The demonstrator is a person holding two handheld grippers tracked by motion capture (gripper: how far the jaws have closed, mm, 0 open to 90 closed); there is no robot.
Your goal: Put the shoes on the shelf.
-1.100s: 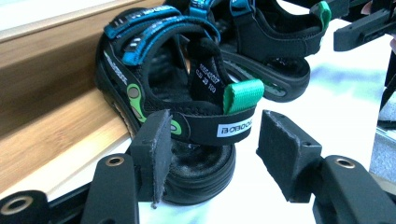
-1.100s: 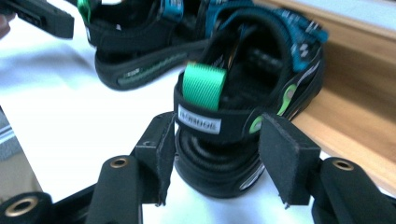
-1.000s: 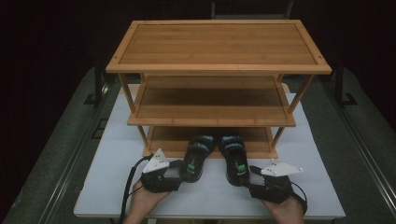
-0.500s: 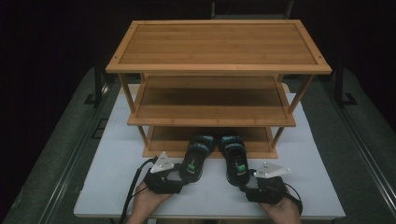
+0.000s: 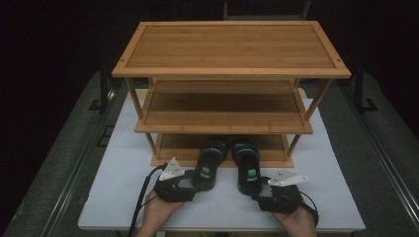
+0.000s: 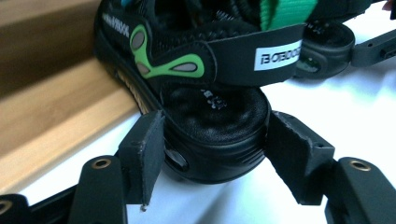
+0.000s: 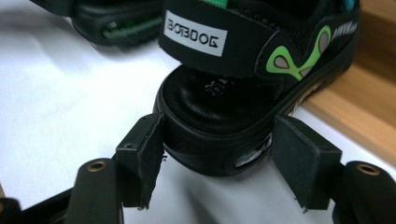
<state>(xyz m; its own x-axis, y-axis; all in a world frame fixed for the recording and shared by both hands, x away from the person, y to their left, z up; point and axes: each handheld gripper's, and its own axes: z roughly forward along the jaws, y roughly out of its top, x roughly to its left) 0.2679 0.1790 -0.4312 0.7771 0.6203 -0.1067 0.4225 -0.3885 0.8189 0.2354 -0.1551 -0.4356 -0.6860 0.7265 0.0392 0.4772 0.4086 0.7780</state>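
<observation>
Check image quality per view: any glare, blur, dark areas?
High view: bamboo shoe rack evenly lit and soft, surroundings black. Left gripper view: left sandal heel sharp, white table washed out at right. Right gripper view: right sandal heel sharp, far sandal blurred, glare on table at top left.

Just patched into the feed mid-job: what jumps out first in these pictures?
A three-tier bamboo shoe rack stands at the middle of the white table. In front of it, two black sandals with green trim lie side by side, toes on the bottom shelf: the left sandal and the right sandal. The left gripper and right gripper each bracket a sandal's heel.
</observation>
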